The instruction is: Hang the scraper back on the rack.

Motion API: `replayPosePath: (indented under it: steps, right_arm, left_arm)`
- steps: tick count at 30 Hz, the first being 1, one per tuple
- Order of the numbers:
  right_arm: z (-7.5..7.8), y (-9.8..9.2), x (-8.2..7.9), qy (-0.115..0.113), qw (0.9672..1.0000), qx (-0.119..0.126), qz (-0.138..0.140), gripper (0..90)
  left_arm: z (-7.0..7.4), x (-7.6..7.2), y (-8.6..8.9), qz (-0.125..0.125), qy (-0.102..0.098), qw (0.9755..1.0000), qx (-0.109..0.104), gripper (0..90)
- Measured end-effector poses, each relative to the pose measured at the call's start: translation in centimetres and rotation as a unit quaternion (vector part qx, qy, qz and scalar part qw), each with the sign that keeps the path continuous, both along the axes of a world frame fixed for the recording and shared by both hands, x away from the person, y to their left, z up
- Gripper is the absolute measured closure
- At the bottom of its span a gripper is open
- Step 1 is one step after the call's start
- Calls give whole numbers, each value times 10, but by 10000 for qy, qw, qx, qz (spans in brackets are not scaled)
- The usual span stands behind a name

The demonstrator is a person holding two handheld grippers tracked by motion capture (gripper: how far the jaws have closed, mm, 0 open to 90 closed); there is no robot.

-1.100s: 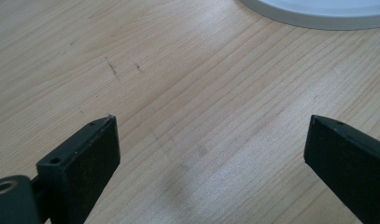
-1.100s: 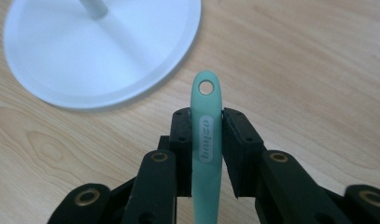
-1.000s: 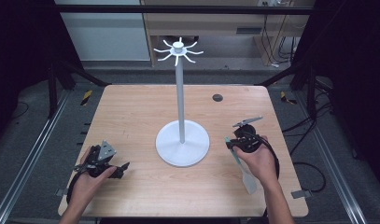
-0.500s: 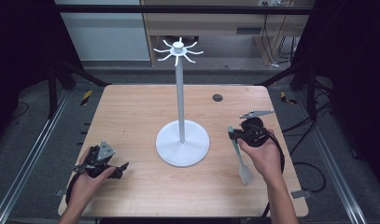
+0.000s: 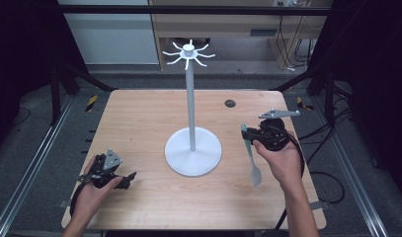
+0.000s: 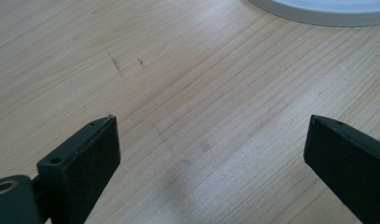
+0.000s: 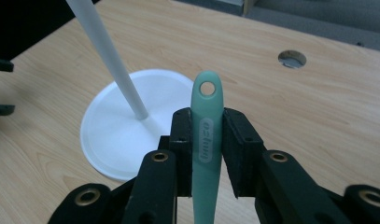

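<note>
The right gripper (image 7: 207, 140) grasps a pale green utensil (image 7: 206, 140) by its handle: both black pads press flat against the handle's two sides, so the handle sits centred between the fingers (image 7: 181, 140). The handle's rounded end, pierced by a hanging hole, projects just beyond the fingertips; the remainder of the handle runs back between the jaws toward the gripper body. In the high view, the right gripper (image 5: 249, 134) is carried above the table (image 5: 139, 118), and the utensil (image 5: 250, 158) trails from its fingers toward the person, with the wider working end nearest the near table edge. The white stand (image 5: 191, 143), a round base with an upright pole and a hooked crown, lies ahead of the fingertips, near the utensil but apart from it. The left gripper (image 5: 127, 178) rests low over the table at the person's left; its fingers (image 6: 85, 154) are spread wide with bare wood between them, grasping nothing, well apart from the utensil.
</note>
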State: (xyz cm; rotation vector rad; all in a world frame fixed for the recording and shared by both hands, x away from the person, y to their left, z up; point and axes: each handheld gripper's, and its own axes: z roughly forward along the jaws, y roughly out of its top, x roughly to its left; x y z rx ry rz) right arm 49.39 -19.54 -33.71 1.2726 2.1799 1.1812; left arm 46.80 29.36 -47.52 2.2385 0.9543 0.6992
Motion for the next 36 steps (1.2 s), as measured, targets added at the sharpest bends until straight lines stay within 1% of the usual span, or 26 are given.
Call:
replayPosePath:
  steps: [1, 2, 3, 4, 8, 9, 10, 13, 18, 21, 23, 28, 33, 35, 36]
  right_arm:
    - [0, 0, 0, 0, 10000, 0, 0, 747]
    - [6, 3, -2, -101, 9999, 43, 29, 747]
    - [6, 3, -2, -101, 9999, 43, 29, 747]
    - [11, 5, -3, -202, 9998, 77, 42, 747]
    - [19, 10, -5, -390, 9991, 170, 75, 747]
    - [21, 12, -5, -453, 9988, 181, 81, 747]
    - [23, 14, -6, -476, 9986, 218, 83, 747]
    - [28, 20, -8, -616, 9974, 306, 191, 746]
    - [34, 32, -9, -780, 9960, 362, 258, 746]
    - [39, 38, -9, -873, 9950, 408, 269, 746]
    - [43, 41, -9, -890, 9947, 406, 319, 746]
    - [48, 47, -9, -945, 9943, 377, 330, 746]
    - [61, 50, -14, -1155, 9917, 488, 284, 746]
    - [64, 50, -14, -1187, 9913, 484, 292, 746]
    - [70, 50, -15, -1275, 9902, 498, 265, 746]
  left_arm:
    - [0, 0, 0, 0, 0, 10000, 0, 34]
    - [-1, 0, -1, 25, -5, 10000, -64, 34]
    - [-1, 0, -1, 25, -5, 10000, -64, 34]
    - [-1, 0, -1, 19, -2, 10000, -67, 34]
    - [-1, 0, -1, 15, -4, 10000, -72, 34]
    - [-1, 0, 0, 4, 1, 10000, -37, 34]
    - [-1, 0, -1, 11, -3, 10000, -63, 34]
    - [-1, 1, -1, 4, -10, 10000, -54, 34]
    - [0, 0, -2, -12, -45, 10000, -68, 34]
    - [-1, 0, -2, -6, -23, 10000, -65, 34]
    - [0, 0, -1, -2, -20, 10000, -69, 34]
    - [0, 0, -1, -7, -26, 10000, -66, 34]
    - [-1, 0, -3, -36, 1, 10000, -36, 34]
    - [-1, 0, -2, -48, 11, 10000, -8, 34]
    - [-1, 0, -3, -59, 15, 10000, 16, 34]
